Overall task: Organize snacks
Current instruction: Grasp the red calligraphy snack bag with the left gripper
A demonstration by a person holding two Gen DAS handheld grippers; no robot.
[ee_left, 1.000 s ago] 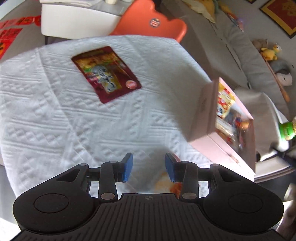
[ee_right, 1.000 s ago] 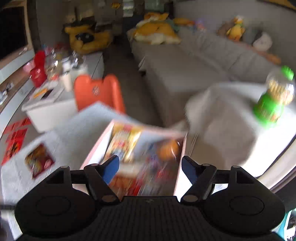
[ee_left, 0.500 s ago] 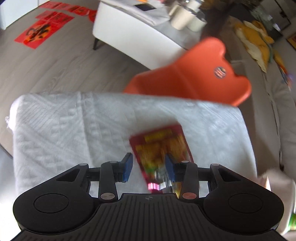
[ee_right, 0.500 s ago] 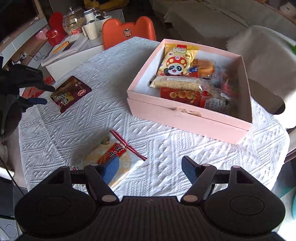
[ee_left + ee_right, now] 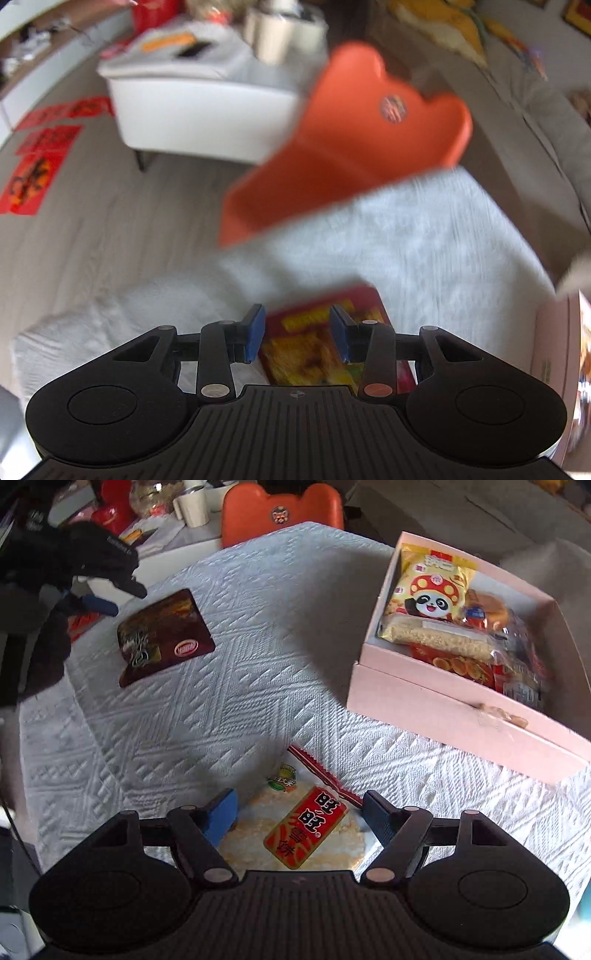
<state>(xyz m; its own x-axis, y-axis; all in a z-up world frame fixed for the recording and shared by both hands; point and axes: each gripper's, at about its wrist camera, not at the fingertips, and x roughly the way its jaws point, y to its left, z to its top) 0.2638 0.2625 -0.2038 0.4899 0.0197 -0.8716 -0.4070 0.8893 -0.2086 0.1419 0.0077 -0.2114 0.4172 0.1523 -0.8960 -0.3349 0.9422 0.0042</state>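
Observation:
A dark red snack packet [image 5: 166, 637] lies flat on the white tablecloth [image 5: 258, 672] at the left; in the blurred left wrist view it [image 5: 314, 343] sits under and between the open jaws of my left gripper [image 5: 297, 334]. The left gripper also shows in the right wrist view [image 5: 99, 596], hovering at the packet's far left edge. My right gripper [image 5: 299, 812] is open just above a rice cracker packet [image 5: 295, 830] with a red label near the table's front. A pink box [image 5: 461, 716] at the right holds several snack packets.
An orange chair [image 5: 280, 513] stands behind the table; it also shows in the left wrist view [image 5: 351, 147]. A white low table [image 5: 207, 103] with cups and jars stands beyond it. A grey sofa [image 5: 535, 122] is at the far right.
My left gripper has swung over to the dark red packet, which now lies between its open jaws. My right gripper has dropped toward the rice cracker packet, which now sits between its fingers.

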